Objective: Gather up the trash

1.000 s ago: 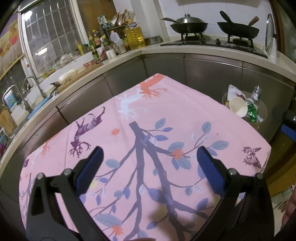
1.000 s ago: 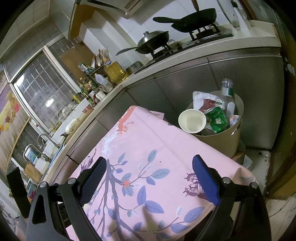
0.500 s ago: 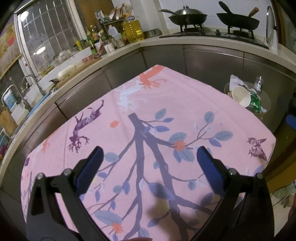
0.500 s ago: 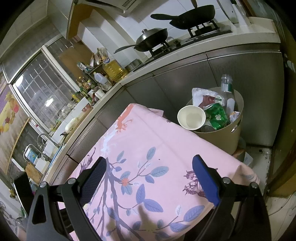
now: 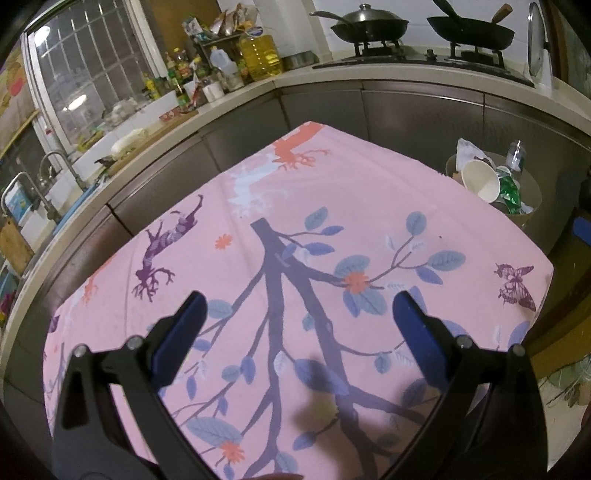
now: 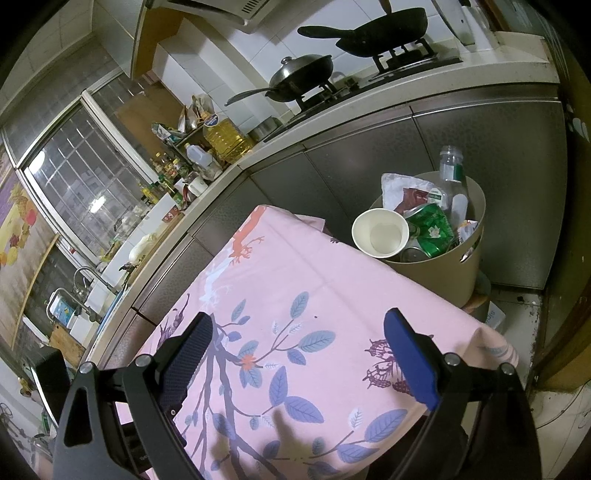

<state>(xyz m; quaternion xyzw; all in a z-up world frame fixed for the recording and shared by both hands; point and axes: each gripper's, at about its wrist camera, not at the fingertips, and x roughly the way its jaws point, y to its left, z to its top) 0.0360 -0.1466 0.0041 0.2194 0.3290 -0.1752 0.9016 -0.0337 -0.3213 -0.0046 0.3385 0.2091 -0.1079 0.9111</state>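
A beige trash bin [image 6: 439, 269] stands on the floor past the table's far right corner; it also shows in the left wrist view [image 5: 532, 192]. It holds a white paper cup [image 6: 380, 232], a crushed green can [image 6: 434, 227], a clear plastic bottle [image 6: 450, 173] and wrappers. The table is covered with a pink floral cloth [image 5: 295, 229] and I see no loose trash on it. My left gripper [image 5: 297, 317] is open and empty above the cloth. My right gripper [image 6: 297, 339] is open and empty above the cloth's right part, short of the bin.
A kitchen counter [image 5: 236, 99] wraps behind the table, with bottles and an oil jug [image 5: 260, 55], a sink tap [image 5: 55, 170] at left, and two pans [image 5: 369, 26] on the stove. Bare floor [image 6: 517, 306] lies right of the bin.
Both grippers have drawn back and risen slightly from the table; the bin looks a little farther away. Both stay open and empty.
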